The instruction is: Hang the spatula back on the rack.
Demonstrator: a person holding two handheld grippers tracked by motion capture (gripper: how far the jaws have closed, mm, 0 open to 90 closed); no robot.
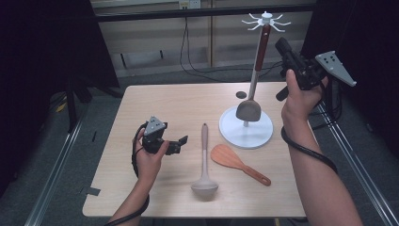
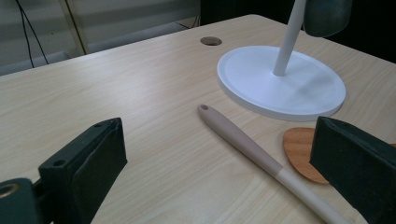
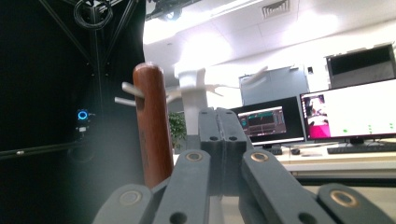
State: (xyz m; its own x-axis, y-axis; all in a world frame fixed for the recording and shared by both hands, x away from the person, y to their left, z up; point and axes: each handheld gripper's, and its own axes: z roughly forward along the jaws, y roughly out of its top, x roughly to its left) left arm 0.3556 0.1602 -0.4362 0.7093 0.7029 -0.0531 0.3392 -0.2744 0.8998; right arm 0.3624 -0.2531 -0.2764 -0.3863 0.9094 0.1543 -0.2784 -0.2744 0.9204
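Observation:
A white stand (image 1: pixel 245 132) rises at the table's right, with hooks at its top (image 1: pixel 266 20). From a hook hangs a spatula with a dark red-brown handle (image 1: pixel 261 44) and a grey head (image 1: pixel 248 111). My right gripper (image 1: pixel 282 44) is raised beside the handle's upper part. Its jaws are shut flat on each other with nothing between them (image 3: pixel 218 116), and the handle (image 3: pixel 152 130) stands just to their left. My left gripper (image 1: pixel 181 143) rests open at the table's left (image 2: pixel 219 140). A beige ladle (image 1: pixel 204 155) and an orange wooden spatula (image 1: pixel 235 162) lie between the hands.
The ladle's handle (image 2: pixel 243 142) and the orange spatula's blade (image 2: pixel 299 149) lie just ahead of the left jaws, with the stand's base (image 2: pixel 280 88) beyond. A small round hole (image 1: pixel 241 94) is in the tabletop behind the stand. Dark curtains flank the table.

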